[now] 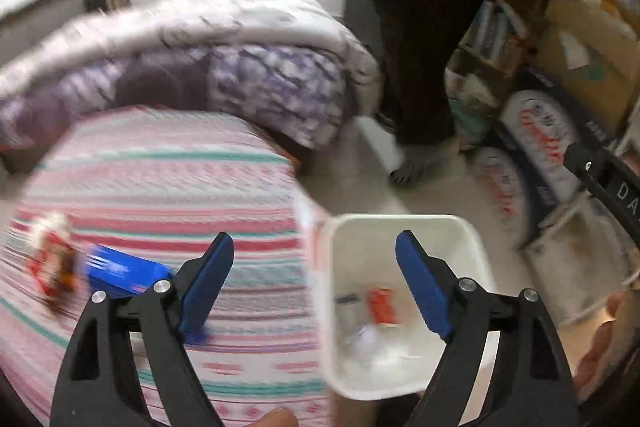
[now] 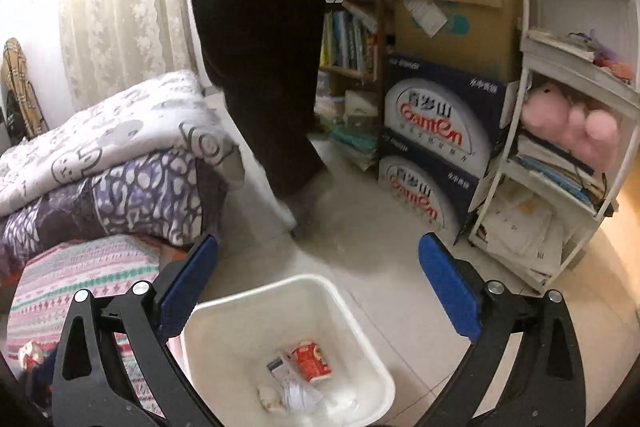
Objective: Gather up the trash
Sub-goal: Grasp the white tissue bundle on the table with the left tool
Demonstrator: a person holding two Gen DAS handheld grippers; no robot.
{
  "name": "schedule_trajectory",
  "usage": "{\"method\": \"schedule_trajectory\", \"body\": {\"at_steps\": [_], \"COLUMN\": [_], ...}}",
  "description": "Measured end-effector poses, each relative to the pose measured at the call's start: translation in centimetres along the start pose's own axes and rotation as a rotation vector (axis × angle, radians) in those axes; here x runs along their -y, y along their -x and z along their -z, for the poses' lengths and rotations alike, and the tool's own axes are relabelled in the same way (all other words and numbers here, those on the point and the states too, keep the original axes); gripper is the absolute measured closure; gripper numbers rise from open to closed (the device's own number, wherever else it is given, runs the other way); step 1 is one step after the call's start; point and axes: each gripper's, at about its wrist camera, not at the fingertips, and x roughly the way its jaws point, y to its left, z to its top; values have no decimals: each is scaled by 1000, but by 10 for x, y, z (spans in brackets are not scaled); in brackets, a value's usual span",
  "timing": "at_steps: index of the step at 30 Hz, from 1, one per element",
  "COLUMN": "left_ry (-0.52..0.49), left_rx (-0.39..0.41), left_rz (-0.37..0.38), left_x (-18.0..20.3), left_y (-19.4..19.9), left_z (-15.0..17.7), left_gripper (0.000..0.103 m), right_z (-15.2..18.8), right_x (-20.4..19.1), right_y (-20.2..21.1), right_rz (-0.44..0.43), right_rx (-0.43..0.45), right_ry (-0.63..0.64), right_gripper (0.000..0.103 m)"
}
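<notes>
A white trash bin (image 1: pixel 404 227) stands on the floor beside the bed; it also shows in the right wrist view (image 2: pixel 224 311). Inside lie a red wrapper (image 2: pixel 311 361), crumpled paper and clear plastic. My left gripper (image 1: pixel 315 249) is open and empty, hovering over the bed edge and the bin. On the striped bedsheet (image 1: pixel 160 187) to its left lie a blue packet (image 1: pixel 120 273) and a red and white wrapper (image 1: pixel 52 259). My right gripper (image 2: pixel 318 253) is open and empty above the bin; the red and white wrapper (image 2: pixel 30 353) shows at its lower left.
Folded quilts (image 2: pixel 120 147) are piled on the bed. A person in dark trousers (image 2: pixel 260 67) stands on the tiled floor. Stacked blue cartons (image 2: pixel 436 131), a bookshelf (image 2: pixel 352 27) and a white rack (image 2: pixel 568 107) with a pink plush toy line the right wall.
</notes>
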Motion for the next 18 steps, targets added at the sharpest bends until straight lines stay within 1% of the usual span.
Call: {"method": "schedule_trajectory", "body": {"at_steps": [2,5,9,11,12,15,18], "left_ry": [-38,-55,-85,-90,-102,-117,-120], "left_rx": [-9,-34,-65,-98,-149,-246,-348], "left_rz": [-63,-124,-204,-229,-243,-271,-254], "left_x": [-7,-22,-45,-61,-70,-93,-118], "left_y": [0,-4,-9,-14,-21,-32,-46], "left_z": [5,14,24,32,36,51,70], "left_gripper": [22,22,22,22,22,22,22], "right_z": [7,15,28,33,35,41,47], "right_x": [-10,-31,-60,-72,-77,-92,-105], "right_y": [-4,-7,-2,1,2,2,-1], "right_rz": [-22,-57,-95,-109,-116,-147,-190], "right_rx": [-43,-87,-98,-100,-103,-130,-163], "right_ry": [21,77,153,186,200,235,260], "right_gripper": [7,7,7,7,7,7,7]}}
